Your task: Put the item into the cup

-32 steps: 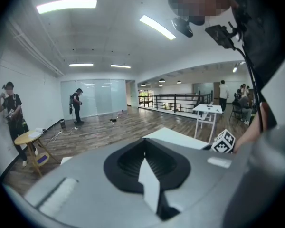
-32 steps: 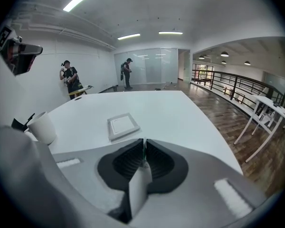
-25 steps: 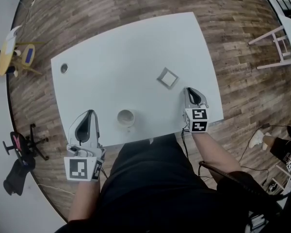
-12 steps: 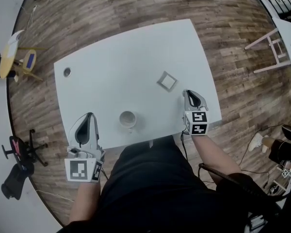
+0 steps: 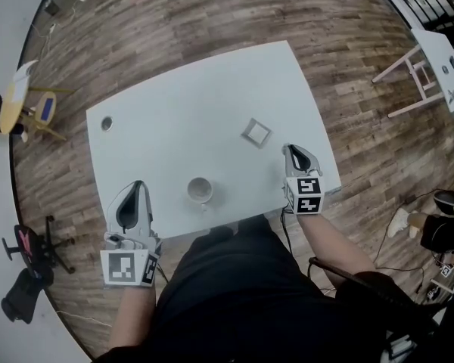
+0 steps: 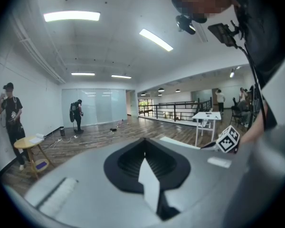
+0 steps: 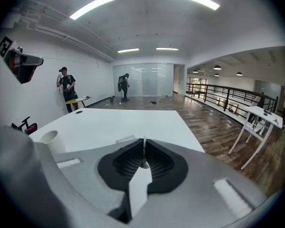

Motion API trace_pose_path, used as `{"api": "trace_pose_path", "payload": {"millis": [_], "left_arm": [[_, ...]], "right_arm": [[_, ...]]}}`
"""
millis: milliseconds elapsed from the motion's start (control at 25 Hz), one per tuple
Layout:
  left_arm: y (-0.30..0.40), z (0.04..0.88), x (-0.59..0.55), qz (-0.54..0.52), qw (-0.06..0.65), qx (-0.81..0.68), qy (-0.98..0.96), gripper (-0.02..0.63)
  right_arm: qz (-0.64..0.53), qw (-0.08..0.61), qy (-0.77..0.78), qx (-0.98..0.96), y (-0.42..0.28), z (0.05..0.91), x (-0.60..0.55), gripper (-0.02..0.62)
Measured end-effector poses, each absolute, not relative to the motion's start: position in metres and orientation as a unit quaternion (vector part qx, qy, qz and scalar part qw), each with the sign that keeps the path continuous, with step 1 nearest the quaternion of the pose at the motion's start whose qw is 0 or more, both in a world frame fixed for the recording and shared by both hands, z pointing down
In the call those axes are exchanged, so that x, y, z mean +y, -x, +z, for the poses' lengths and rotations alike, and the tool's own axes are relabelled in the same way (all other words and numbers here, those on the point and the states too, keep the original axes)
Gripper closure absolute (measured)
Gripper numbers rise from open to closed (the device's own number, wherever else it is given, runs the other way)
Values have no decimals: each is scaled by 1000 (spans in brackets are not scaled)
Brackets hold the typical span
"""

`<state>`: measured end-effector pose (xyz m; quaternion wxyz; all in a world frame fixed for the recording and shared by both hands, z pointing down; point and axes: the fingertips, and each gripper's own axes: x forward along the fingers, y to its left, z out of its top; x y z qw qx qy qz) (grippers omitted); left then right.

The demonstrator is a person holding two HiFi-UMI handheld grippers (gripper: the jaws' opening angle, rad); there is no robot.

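Although the right gripper (image 5: 290,150) has shifted only slightly across the head views, the item (image 5: 256,132) stays flat on the table (image 5: 174,112) near its right edge. The cup (image 5: 200,190) stands upright by the near edge, between both grippers. The left gripper (image 5: 137,186) hovers at the near left corner.

Left gripper view: jaws together, nothing between them.

Right gripper view: jaws together and empty, item just beyond them, cup well left.

Judgement: pickup has not begun, and the jaws must open first.
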<state>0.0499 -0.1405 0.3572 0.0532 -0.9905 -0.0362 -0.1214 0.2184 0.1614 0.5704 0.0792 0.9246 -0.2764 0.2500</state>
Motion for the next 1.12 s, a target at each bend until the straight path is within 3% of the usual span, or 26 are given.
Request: {"api": "trace_pose_path", "payload": {"millis": [1120], "left_arm": [[-43, 334, -148, -69, 67, -53, 994, 604]], "right_arm": [[186, 75, -944, -263, -215, 505, 156, 577]]}}
